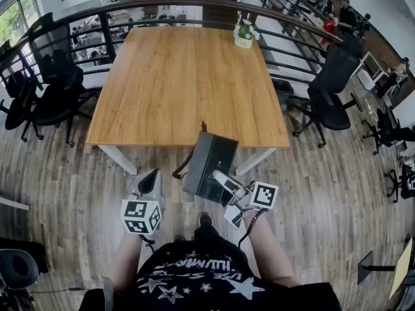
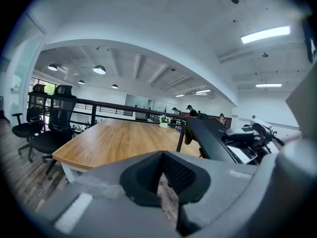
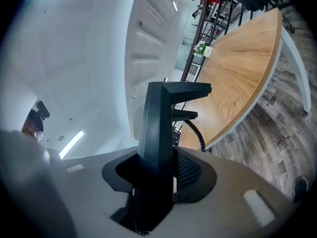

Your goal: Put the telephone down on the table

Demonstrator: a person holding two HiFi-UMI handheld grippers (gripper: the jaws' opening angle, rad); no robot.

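Note:
The black desk telephone hangs tilted over the wooden floor, just short of the front edge of the wooden table. My right gripper is shut on its near edge. In the right gripper view the telephone stands on edge between the pads, and its coiled cord hangs toward the table. My left gripper is to the left of the phone, apart from it, with its jaws together and nothing in them. The left gripper view has the telephone at its right and the table ahead.
A small flower pot stands at the table's far right edge. Black office chairs stand left of the table, and another chair stands to its right. A dark railing curves behind the table. White table legs flank the front edge.

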